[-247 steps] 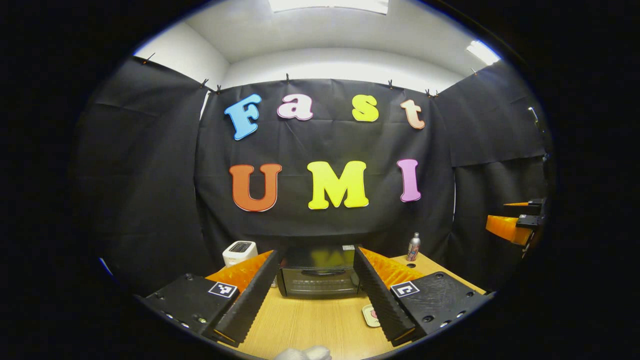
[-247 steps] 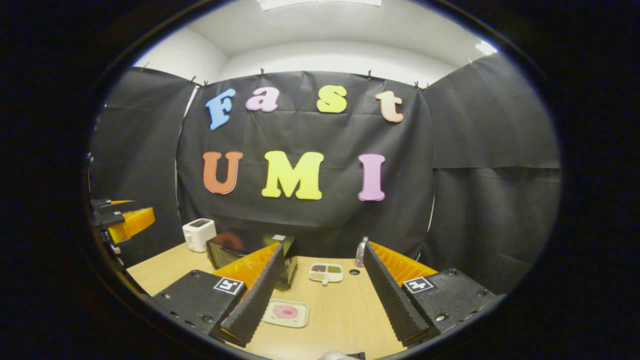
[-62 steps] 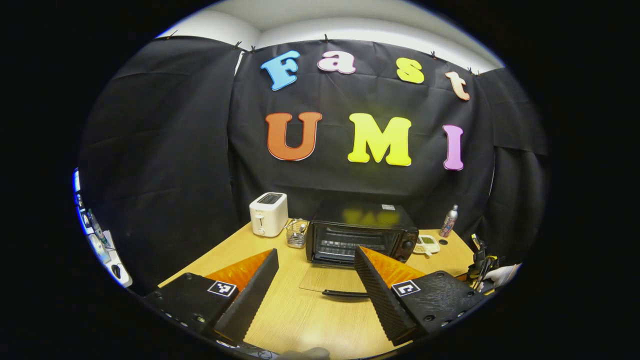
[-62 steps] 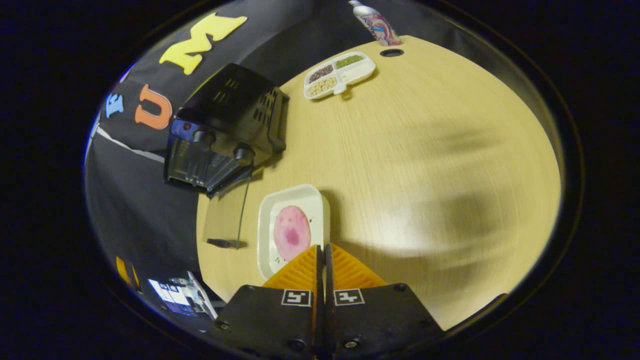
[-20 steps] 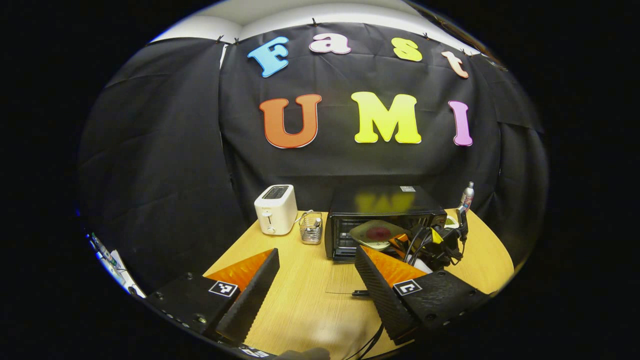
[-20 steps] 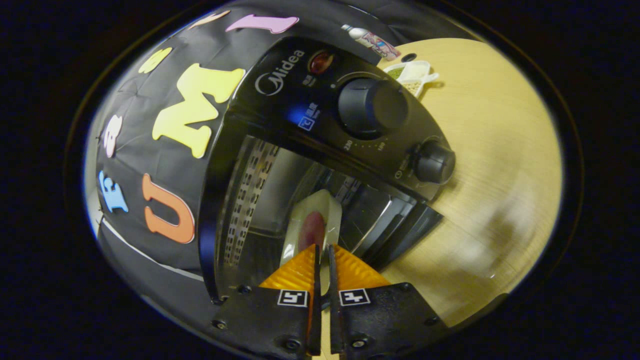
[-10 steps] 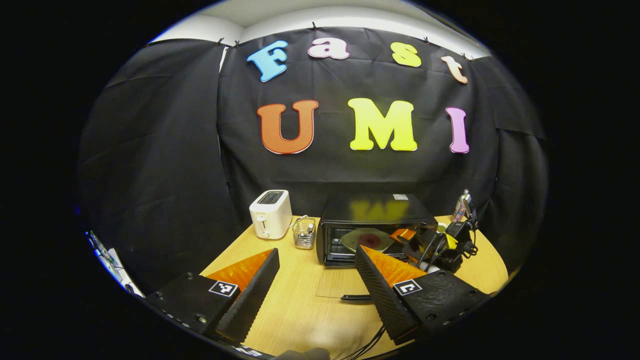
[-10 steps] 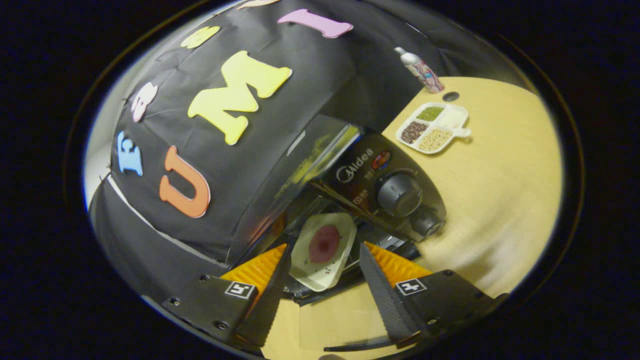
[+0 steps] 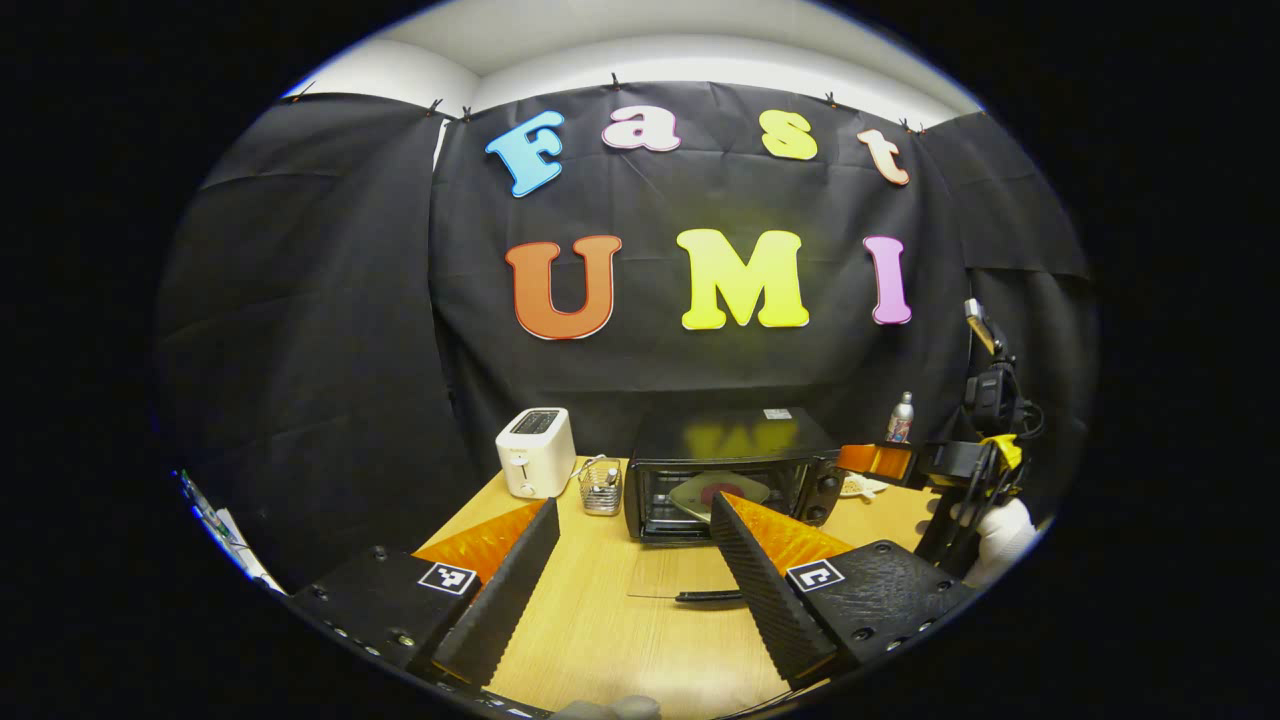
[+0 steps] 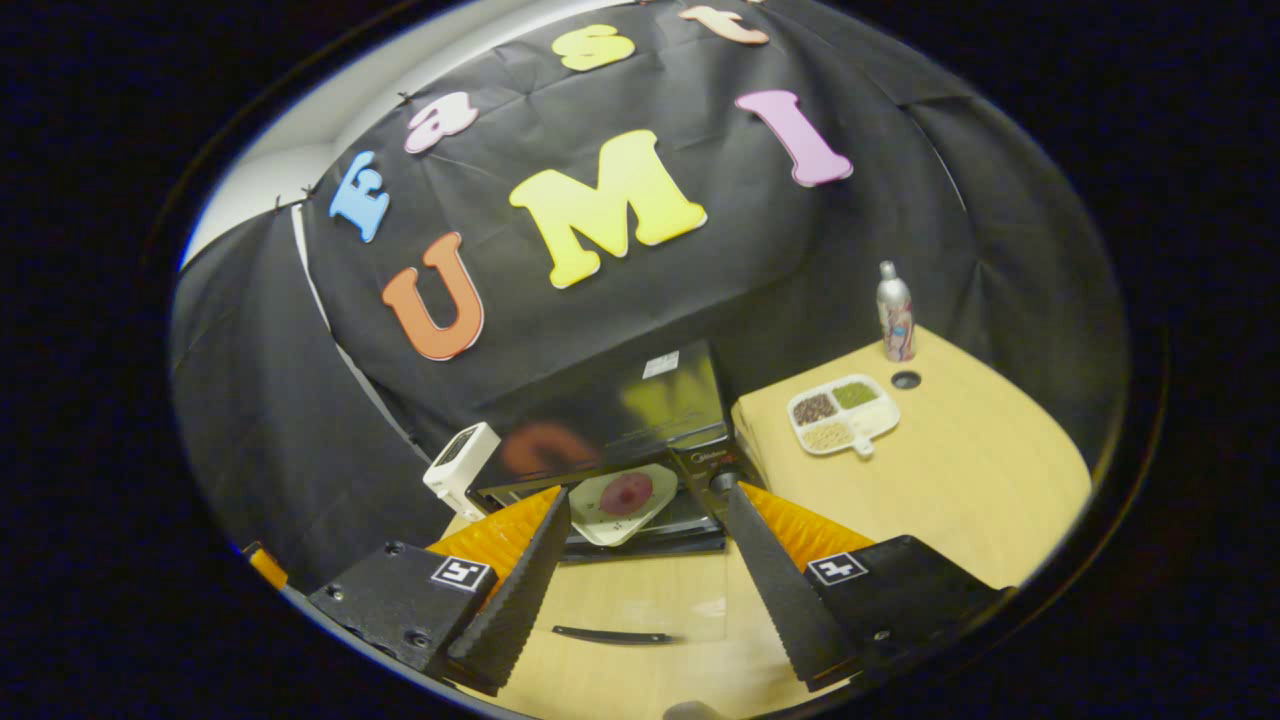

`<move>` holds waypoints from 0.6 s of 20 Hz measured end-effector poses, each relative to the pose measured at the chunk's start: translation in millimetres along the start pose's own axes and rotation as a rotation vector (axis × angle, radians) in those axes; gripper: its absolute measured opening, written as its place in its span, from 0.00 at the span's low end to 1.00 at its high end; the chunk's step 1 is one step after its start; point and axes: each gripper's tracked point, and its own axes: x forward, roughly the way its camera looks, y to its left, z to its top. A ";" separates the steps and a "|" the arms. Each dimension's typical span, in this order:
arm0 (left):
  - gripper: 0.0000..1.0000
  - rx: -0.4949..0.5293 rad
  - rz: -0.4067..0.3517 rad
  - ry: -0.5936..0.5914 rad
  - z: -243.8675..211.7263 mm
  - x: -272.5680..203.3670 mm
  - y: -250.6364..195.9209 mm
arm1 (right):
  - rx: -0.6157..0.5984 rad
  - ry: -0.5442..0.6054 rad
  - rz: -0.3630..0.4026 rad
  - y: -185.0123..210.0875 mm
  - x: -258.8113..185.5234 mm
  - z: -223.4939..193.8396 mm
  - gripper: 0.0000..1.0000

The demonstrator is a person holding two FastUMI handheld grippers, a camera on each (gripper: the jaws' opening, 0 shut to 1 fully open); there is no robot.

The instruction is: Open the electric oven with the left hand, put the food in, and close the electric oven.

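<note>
The black electric oven (image 9: 735, 455) stands at the back of the wooden table with its glass door folded flat; the door handle (image 9: 708, 596) lies toward me. Inside it rests a white plate with a pink round of food (image 9: 716, 492). My left gripper (image 9: 632, 510) hovers open in front of the door, holding nothing. My right gripper (image 10: 648, 495) is open too, drawn back from the oven mouth and apart from the plate (image 10: 625, 497). In the left gripper view the right gripper (image 9: 878, 458) hangs to the right of the oven, held by a gloved hand (image 9: 1000, 530).
A white toaster (image 9: 535, 452) and a small wire basket (image 9: 601, 487) stand left of the oven. Right of the oven (image 10: 610, 420) lie a sectioned dish of grains (image 10: 840, 412) and a metal bottle (image 10: 895, 312). Bare tabletop (image 10: 960, 500) stretches to the right.
My right gripper has opened, let go of the plate inside the oven and pulled back and up. The left gripper has hardly moved. The door stays open.
</note>
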 end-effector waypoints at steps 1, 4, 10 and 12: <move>0.97 -0.002 -0.002 -0.001 -3.0 -2.8 1.6 | -0.047 -0.012 -0.018 -3.8 -17.4 7.6 0.94; 0.97 -0.001 -0.026 -0.023 -10.3 -8.0 -0.4 | -0.142 -0.058 -0.085 -22.2 -68.5 19.1 0.94; 0.97 0.008 -0.108 0.017 -49.3 2.3 -26.0 | -0.221 -0.098 -0.221 -68.0 -146.2 31.8 1.00; 1.00 0.014 -0.119 0.059 -72.9 10.5 -35.5 | -0.251 -0.096 -0.249 -82.1 -163.1 34.2 1.00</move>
